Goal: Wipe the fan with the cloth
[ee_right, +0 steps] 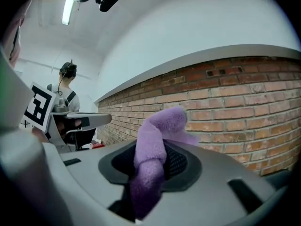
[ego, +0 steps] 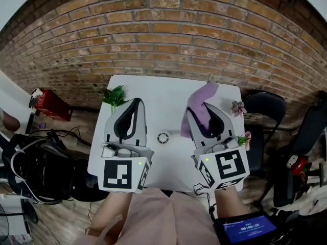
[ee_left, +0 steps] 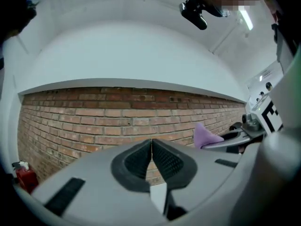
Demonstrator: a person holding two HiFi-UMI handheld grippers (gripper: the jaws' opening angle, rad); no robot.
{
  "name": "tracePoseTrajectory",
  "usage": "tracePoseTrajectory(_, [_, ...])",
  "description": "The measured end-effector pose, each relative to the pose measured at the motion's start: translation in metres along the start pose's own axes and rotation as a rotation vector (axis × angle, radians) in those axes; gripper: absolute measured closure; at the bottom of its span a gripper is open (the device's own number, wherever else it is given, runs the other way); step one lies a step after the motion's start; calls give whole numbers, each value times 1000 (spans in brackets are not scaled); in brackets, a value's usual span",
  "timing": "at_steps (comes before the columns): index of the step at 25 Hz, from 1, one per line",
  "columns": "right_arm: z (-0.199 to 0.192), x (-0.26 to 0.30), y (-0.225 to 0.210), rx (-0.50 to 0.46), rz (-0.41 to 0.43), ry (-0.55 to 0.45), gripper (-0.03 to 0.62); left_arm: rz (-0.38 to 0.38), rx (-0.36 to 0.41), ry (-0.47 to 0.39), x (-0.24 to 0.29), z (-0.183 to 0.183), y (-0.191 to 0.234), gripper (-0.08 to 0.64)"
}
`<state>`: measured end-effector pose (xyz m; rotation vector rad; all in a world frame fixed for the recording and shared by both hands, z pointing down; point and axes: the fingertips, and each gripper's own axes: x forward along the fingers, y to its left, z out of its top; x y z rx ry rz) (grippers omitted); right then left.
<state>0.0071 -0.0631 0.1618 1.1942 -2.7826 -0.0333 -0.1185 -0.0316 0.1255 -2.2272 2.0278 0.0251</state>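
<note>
grey tongs (ego: 136, 102), black-white marker cubes (ego: 124, 174), pink clothing (ego: 163, 216)

Two grippers (ego: 135, 102) (ego: 200, 111) showing. One purple cloth (ego: 202, 98) hanging. One small fan (ego: 163, 137) lying on one white table (ego: 163, 98). Three small plants (ego: 115, 96) (ego: 237, 107) (ego: 242, 139) standing.

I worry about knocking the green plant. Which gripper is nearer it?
Left. In the head view the left gripper sits just right of the green plant; the right gripper, shut on the cloth, is further right.
</note>
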Motion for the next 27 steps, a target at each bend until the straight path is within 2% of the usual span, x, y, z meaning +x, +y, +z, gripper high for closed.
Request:
tracePoseTrajectory(3, [-4,0,3,-19,-8,7,472,4,17,1,-1,0,0,545])
tracePoseTrajectory(7, [-3,-1,4,-15,-2,8,471,3,-23,1,0,2,-8,545])
tracePoseTrajectory(19, [-12,15,13,-11,5,23,471,-12,-11,13,1,-8,-4,545])
tracePoseTrajectory(27, [-19,24,-2,-9,2,27,471,-21,-7,21,19,-15,-11,545])
